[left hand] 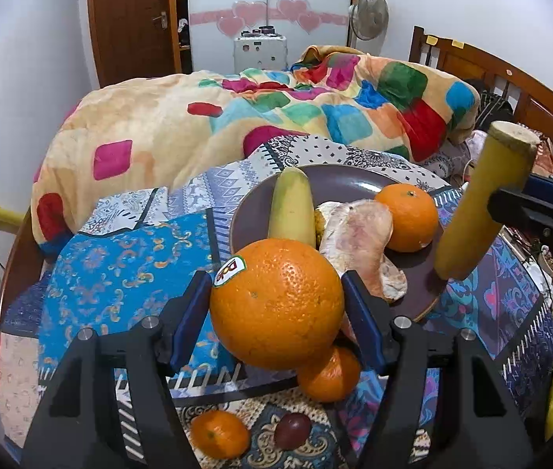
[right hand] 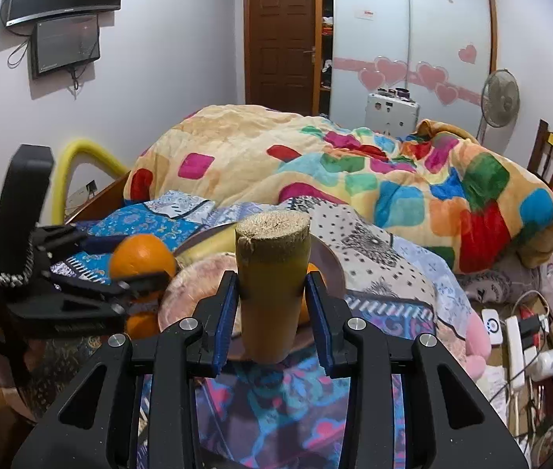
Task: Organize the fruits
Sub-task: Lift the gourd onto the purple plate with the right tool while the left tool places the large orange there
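My left gripper (left hand: 276, 293) is shut on a large orange (left hand: 276, 305) with a sticker, held above the table just before the dark plate (left hand: 339, 183). The plate holds a banana piece (left hand: 292, 207), a peeled pomelo segment (left hand: 358, 242) and a small tangerine (left hand: 409, 217). My right gripper (right hand: 272, 301) is shut on a yellow cut sugarcane stick (right hand: 270, 285), held upright at the plate's right rim; the stick also shows in the left wrist view (left hand: 480, 203). A tangerine (left hand: 329, 373), another tangerine (left hand: 219, 434) and a dark grape (left hand: 292, 430) lie on the cloth below.
The round table has a patterned blue cloth (left hand: 120, 265). Behind it is a bed with a colourful blanket (left hand: 237, 117). A wooden headboard (left hand: 511, 78) stands at the right. Cables and a power strip (right hand: 519, 336) lie on the floor at the right.
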Motion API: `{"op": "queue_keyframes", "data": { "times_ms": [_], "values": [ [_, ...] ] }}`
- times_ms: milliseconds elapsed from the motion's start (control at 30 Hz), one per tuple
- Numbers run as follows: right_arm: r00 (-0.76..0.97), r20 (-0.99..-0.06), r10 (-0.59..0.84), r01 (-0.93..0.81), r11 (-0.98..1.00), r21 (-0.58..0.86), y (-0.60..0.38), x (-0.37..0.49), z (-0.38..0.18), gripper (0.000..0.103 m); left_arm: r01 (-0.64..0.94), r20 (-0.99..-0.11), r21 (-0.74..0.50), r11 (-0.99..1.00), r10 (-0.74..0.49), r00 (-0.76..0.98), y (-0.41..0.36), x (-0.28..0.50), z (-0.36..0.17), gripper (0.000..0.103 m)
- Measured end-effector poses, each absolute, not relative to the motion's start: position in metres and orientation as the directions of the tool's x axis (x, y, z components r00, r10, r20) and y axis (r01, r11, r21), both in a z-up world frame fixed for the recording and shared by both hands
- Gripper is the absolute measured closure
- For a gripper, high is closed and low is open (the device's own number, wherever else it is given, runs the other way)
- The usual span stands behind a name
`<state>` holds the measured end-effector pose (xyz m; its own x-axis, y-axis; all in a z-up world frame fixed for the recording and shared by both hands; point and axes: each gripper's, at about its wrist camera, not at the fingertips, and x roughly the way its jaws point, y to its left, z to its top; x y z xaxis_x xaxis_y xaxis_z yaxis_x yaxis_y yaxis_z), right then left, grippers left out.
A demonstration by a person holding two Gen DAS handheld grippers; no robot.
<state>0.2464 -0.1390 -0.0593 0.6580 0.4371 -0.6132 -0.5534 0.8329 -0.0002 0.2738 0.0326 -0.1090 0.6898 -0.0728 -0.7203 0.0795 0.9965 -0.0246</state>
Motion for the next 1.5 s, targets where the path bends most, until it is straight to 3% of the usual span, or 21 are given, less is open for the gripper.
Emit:
{"op": "queue_keyframes", "data": {
  "times_ms": [900,1067,1500],
  "values": [
    [0.608,-0.67,0.426,-0.566,0.824,0.01,-0.102,0.278,-0.084,0.071,0.101,-0.721,0.025,0.995,-0.052,0.691,0.022,0.29,-0.112,0.035],
    [0.626,-0.656,0.422,-0.555,0.832,0.005,-0.107,0.276,-0.08,0.057,0.116,-0.723,0.027,0.993,-0.06,0.688,0.021,0.288,-0.109,0.033],
    [0.656,-0.621,0.428,-0.558,0.83,-0.017,-0.118,0.247,-0.061,0.056,0.093,-0.678,0.0,0.996,-0.068,0.732,0.024,0.26,-0.082,0.032]
  ]
}}
